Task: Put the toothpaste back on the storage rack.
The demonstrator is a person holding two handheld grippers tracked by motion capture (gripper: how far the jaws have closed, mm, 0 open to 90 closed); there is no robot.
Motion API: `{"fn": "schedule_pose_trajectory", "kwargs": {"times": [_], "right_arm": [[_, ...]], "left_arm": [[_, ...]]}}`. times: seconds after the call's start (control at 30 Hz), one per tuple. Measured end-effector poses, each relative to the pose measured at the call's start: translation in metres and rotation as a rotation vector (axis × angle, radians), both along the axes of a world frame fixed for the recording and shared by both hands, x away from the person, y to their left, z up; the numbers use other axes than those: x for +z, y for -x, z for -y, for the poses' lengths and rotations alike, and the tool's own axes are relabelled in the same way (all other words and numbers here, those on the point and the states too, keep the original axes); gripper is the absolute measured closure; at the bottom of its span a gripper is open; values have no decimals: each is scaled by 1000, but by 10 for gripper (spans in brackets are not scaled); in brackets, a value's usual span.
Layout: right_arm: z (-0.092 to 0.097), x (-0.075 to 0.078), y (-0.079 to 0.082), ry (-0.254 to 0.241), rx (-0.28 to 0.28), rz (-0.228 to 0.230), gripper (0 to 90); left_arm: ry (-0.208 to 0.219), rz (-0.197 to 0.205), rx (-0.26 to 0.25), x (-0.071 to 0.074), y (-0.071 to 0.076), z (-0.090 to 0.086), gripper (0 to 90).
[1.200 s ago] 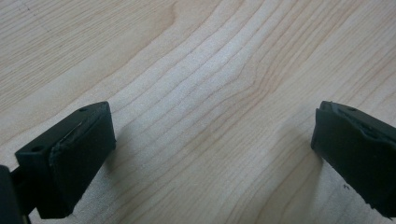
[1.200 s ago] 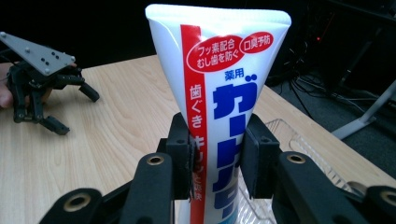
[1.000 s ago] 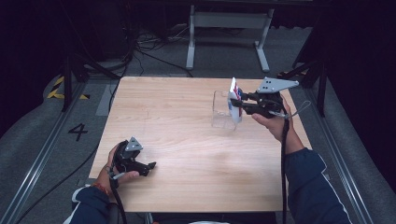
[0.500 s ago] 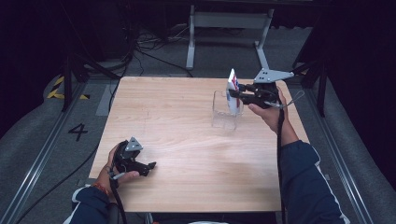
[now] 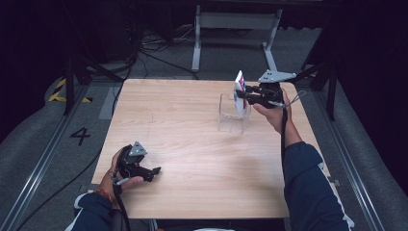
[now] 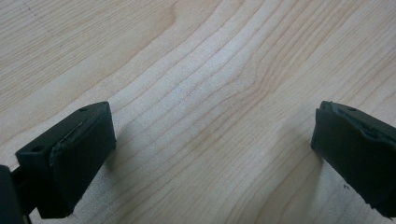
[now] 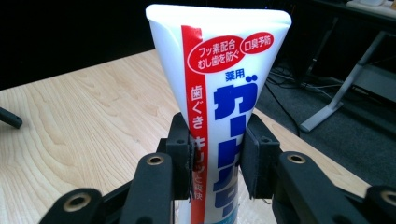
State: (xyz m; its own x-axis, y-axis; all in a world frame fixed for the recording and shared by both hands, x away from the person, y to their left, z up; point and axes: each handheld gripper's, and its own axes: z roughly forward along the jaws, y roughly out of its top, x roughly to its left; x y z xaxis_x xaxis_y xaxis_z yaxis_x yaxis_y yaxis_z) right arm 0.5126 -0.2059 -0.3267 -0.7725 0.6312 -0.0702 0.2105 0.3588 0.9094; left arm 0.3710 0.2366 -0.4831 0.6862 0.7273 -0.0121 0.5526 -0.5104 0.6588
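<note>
Right gripper (image 5: 244, 97), jaws clamped on the upright toothpaste tube (image 7: 223, 100), has moved it over the clear box (image 5: 231, 114), suggesting insertion; left gripper (image 5: 153, 172) rests wide open.

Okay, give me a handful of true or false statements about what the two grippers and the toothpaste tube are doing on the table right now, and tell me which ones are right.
1. The right gripper is clamped on a toothpaste tube. True.
2. The tube lies flat on the table. False: it stands upright, held over the clear container.
3. The left gripper holds a tube too. False: its jaws are wide apart over bare wood.
4. The clear container sits on the person's right side of the table. True.
</note>
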Motion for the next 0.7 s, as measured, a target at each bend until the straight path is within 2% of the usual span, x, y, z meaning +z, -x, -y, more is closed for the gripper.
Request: {"fn": "schedule_pose_trajectory", "kwargs": {"times": [0.37, 0.7], "right_arm": [[3, -16, -12, 1, -28, -26, 683], [6, -26, -12, 12, -29, -30, 680]], "left_arm": [[-1, 1, 0, 0, 0, 0, 2], [-2, 1, -2, 0, 0, 0, 2]]}}
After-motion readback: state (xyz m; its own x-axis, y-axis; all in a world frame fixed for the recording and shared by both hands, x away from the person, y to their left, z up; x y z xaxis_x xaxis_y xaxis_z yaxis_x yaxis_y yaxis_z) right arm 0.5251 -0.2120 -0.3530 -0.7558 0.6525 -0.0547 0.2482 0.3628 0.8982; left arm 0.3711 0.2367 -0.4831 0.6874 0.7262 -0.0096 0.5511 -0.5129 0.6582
